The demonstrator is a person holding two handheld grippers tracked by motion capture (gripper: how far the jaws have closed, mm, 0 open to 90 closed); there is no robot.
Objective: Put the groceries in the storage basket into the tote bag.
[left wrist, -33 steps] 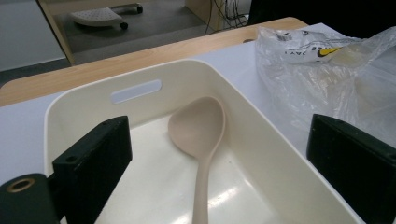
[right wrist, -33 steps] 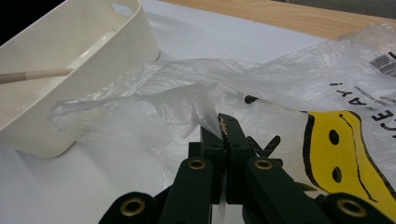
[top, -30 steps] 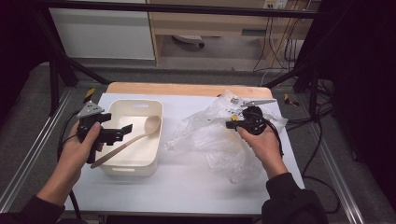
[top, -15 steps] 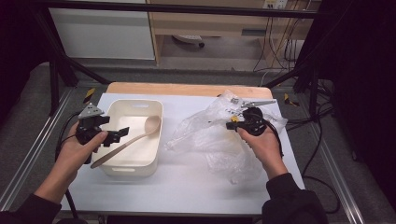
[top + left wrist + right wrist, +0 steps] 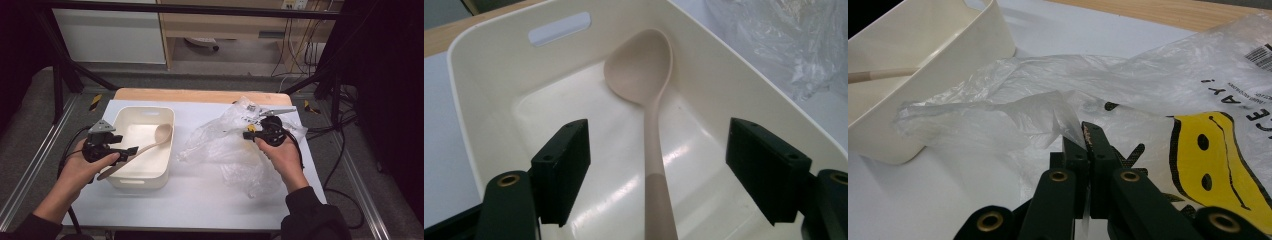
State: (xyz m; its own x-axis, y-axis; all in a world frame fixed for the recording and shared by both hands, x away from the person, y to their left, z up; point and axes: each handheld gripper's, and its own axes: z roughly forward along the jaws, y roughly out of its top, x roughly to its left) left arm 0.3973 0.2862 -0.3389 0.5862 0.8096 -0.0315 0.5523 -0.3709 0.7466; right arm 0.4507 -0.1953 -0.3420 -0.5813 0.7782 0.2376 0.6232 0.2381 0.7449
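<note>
Spoon [image 5: 651,100] lies between the left gripper's [image 5: 659,165] wide fingers; right gripper [image 5: 1088,145] pinches plastic bag [image 5: 1058,100].

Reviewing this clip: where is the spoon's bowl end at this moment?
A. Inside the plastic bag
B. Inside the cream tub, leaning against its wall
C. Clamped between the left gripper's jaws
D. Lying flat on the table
B. The spoon has its bowl up against the inner wall of the cream tub, and the left gripper stands open on either side of its handle.
</note>
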